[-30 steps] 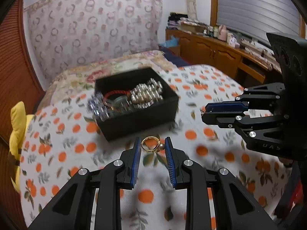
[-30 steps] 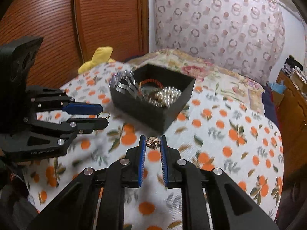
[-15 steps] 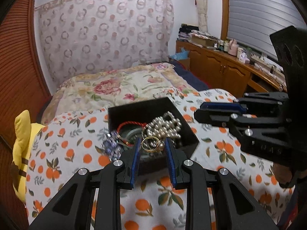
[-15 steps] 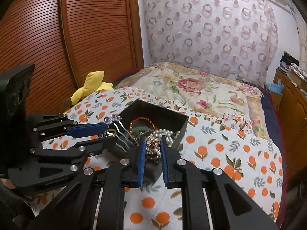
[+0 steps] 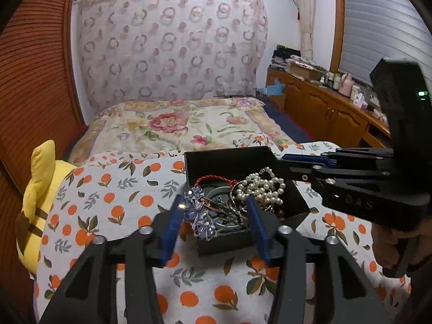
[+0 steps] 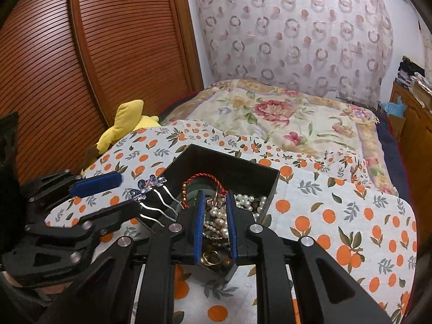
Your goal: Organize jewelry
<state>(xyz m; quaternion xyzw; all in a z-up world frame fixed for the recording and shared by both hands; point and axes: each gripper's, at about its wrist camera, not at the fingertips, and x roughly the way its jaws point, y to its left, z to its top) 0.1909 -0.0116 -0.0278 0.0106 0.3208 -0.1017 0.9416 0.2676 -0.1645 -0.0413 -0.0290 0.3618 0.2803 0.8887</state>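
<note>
Both tongs over the black jewelry box (image 5: 244, 239) on the bed, nothing gripped.

The left tongs (image 5: 214, 225) stand wide apart and empty, the butterfly hairpin (image 5: 198, 212) lying between their tips on the box's near rim. Ahead of them sit a red cord bracelet (image 5: 213, 179) and pearl strands (image 5: 260, 187). The right tongs (image 6: 214, 229) are slightly parted over the pearls, clamping nothing I can see; a gold ring (image 6: 209, 256) lies just below. These pieces look light, slippery and tangle-prone: take the hairpin by its stiff prongs, the pearls by a bunched loop.
</note>
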